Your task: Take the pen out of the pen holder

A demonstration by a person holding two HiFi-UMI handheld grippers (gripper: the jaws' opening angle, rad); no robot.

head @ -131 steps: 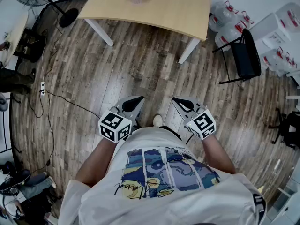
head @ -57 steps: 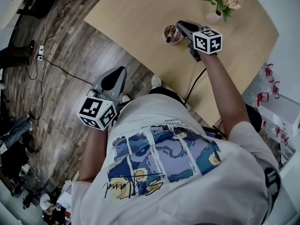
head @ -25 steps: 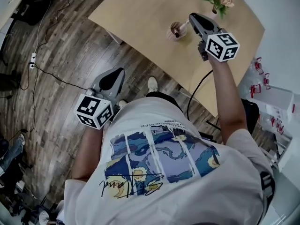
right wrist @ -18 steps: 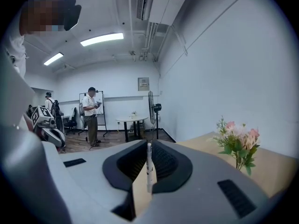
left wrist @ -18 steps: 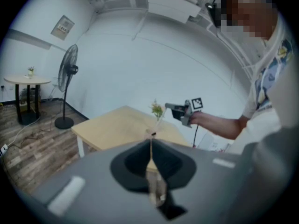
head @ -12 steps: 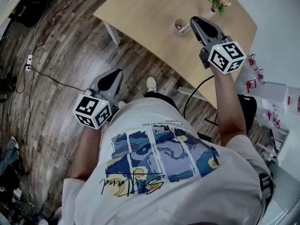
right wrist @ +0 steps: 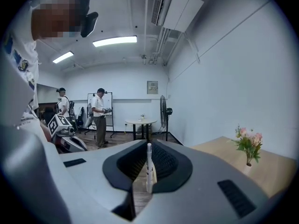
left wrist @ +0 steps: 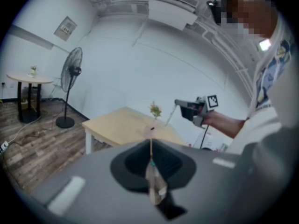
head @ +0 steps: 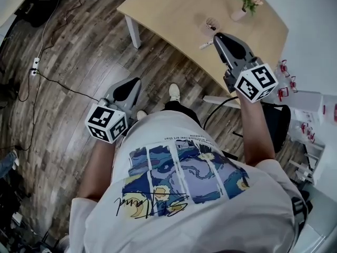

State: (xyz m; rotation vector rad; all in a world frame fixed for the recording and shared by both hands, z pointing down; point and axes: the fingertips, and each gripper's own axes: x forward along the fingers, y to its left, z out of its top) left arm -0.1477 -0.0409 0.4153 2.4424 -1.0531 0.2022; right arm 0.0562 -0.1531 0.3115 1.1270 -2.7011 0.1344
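Note:
My right gripper [head: 217, 36] is shut on a white pen [head: 204, 46], whose end sticks out left of the jaw tips over the table's near edge. In the right gripper view the pen [right wrist: 149, 165] stands upright between the closed jaws of the right gripper [right wrist: 148, 146]. The pinkish pen holder [head: 211, 24] stands on the wooden table [head: 168, 9], just beyond the gripper and apart from it. My left gripper [head: 137, 81] hangs low over the floor beside my body, shut and empty. From the left gripper view [left wrist: 150, 142] I see the pen holder [left wrist: 149, 131] and the right gripper [left wrist: 182, 107].
A vase of flowers [head: 241, 7] stands at the table's far corner. A black chair [head: 276, 121] and white boxes [head: 316, 104] are at the right. A cable [head: 52, 83] lies on the wood floor. A standing fan [left wrist: 71, 73], a round table [left wrist: 29, 79] and two people [right wrist: 99, 113] are further off.
My right gripper has drawn back from the pen holder toward me and risen, carrying the white pen clear of it. The left gripper has kept its pose beside my body.

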